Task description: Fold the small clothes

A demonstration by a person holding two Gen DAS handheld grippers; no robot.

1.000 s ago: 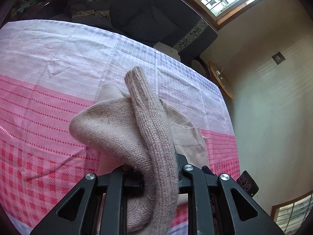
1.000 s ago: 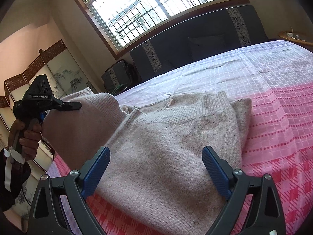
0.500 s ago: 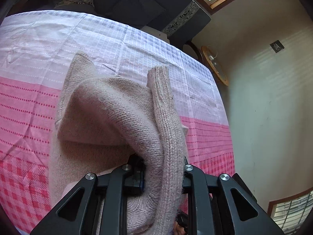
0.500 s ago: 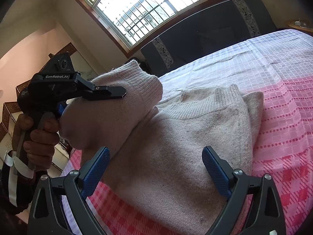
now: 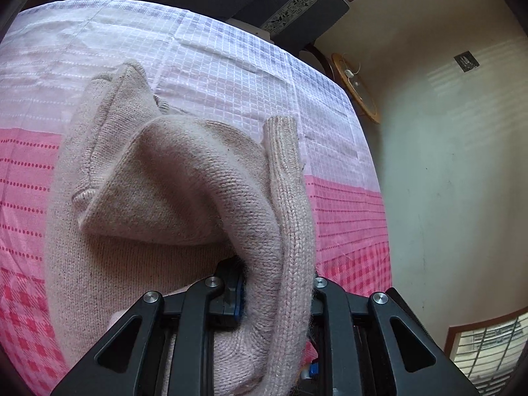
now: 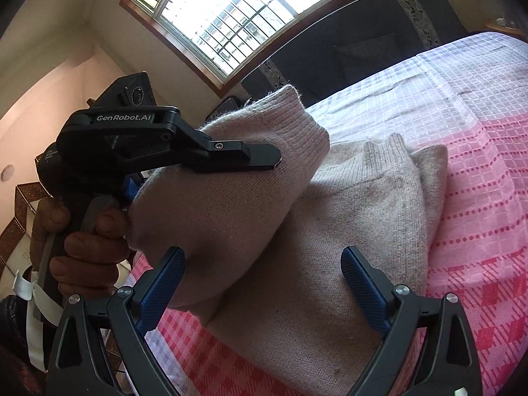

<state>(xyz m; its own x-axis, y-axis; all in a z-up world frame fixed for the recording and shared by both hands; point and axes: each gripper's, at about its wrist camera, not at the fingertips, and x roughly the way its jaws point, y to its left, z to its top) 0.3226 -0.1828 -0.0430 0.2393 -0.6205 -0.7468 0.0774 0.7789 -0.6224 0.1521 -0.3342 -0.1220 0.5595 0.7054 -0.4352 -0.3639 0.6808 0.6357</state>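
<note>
1. Your right gripper [image 6: 262, 288], black-framed with blue textured pads, stands wide apart and holds nothing. It hovers low over the near part of the beige knitted sweater [image 6: 346, 237], one pad [image 6: 361, 288] on either side of the fabric without touching it, as far as the right wrist view shows.

2. Your left gripper [image 5: 275, 292], a black two-finger tool, is clamped on the sweater's sleeve [image 5: 287, 198]. The ribbed knit bunches thickly between the fingers and hides most of the blue pads.

3. From the right wrist view, your left hand [image 6: 82, 231] grips the black handle, and the sleeve is lifted clear of the bed with its ribbed cuff [image 6: 293, 122] pointing up and away.

4. The sleeve arches over the sweater's body. In the left wrist view the cuff hangs above the garment's far side, and a raised fold of knit sits beside it.

5. The sweater's body lies flat on the pink-and-white checked bedspread [image 5: 231, 66], straddling the line between the pink band and the pale lilac band.

6. Beyond the bed, a dark upholstered sofa [image 6: 363, 49] stands under a large wood-framed barred window [image 6: 231, 6].

7. A round wooden side table [image 5: 354, 87] sits near the bed's far corner, by the plain wall.
</note>
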